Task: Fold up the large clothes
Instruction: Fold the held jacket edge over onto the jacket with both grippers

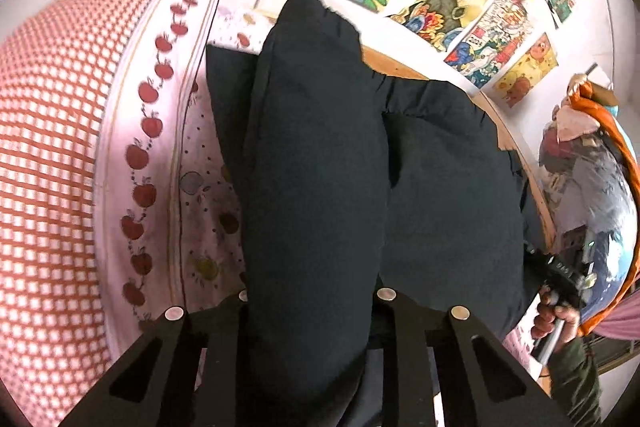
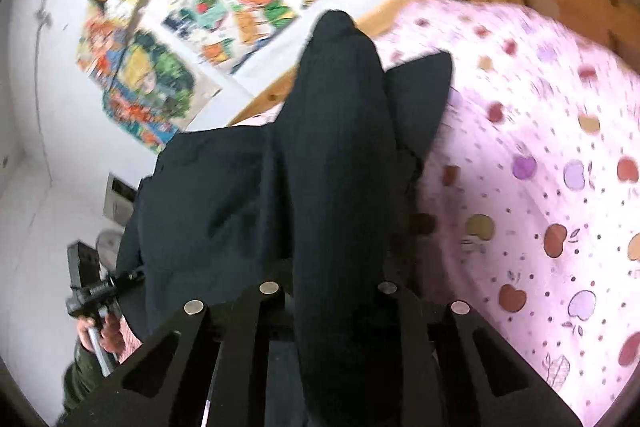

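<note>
Dark garment (image 1: 320,167) hung lifted over the apple-print bed sheet (image 2: 540,187), folding barely begun.
Above that sheet, left gripper (image 1: 312,301) and right gripper (image 2: 332,289) each pinched a bunched edge; no finished fold showed, flattening and creasing remained.

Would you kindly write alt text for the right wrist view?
A dark garment drapes over the right claw, hiding both fingers, above a bed with a pink apple-print sheet. Colourful drawings cover the white wall; the left claw shows at lower left.
</note>
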The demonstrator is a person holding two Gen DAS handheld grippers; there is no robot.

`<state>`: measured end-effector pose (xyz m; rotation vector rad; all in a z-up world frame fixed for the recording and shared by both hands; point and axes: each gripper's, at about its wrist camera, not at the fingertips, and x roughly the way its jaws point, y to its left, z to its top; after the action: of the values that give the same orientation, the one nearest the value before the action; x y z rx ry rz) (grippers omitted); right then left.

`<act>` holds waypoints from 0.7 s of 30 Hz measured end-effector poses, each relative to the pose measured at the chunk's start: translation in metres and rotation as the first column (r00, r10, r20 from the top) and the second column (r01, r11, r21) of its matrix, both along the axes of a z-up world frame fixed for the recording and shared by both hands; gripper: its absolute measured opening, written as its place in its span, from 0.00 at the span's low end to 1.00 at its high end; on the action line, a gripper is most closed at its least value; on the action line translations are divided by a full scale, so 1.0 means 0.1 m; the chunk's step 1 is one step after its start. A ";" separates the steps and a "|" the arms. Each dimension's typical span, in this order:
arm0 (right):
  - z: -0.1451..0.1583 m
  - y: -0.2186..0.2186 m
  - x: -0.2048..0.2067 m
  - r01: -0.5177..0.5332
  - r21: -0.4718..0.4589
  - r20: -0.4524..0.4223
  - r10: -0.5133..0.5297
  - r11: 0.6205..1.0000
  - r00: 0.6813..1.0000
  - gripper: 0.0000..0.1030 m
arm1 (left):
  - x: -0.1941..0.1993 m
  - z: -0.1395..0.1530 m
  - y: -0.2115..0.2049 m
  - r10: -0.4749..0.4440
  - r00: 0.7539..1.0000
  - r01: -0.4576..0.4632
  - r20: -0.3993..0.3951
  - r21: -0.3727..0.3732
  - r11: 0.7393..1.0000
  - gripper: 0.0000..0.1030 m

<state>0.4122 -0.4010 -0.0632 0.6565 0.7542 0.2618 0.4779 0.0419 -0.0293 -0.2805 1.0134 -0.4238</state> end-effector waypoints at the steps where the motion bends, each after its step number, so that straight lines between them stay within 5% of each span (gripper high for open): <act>1: 0.08 0.03 -0.04 -0.005 -0.005 0.013 0.005 1.000 1.000 0.14 | -0.03 0.05 0.02 0.004 1.000 -0.004 0.003 0.005 1.000 0.20; 10: 0.61 0.16 -0.48 -0.049 -0.060 0.081 0.054 0.997 0.995 0.13 | -0.53 0.40 0.34 0.027 0.999 -0.026 0.029 -0.036 0.999 0.20; 16: 0.60 0.22 -0.79 -0.063 -0.086 0.065 0.069 0.994 0.996 0.13 | -0.80 0.37 0.44 0.032 0.999 -0.031 0.027 -0.022 0.999 0.20; 21: 0.35 0.23 -0.88 -0.061 -0.114 -0.002 0.062 0.992 0.998 0.13 | -0.88 0.02 0.44 0.028 0.999 -0.029 -0.027 -0.013 0.999 0.20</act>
<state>0.3244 -0.3775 -0.0279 0.5257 0.7829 0.2737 0.3902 0.0862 -0.0274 -0.3133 1.0315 -0.4020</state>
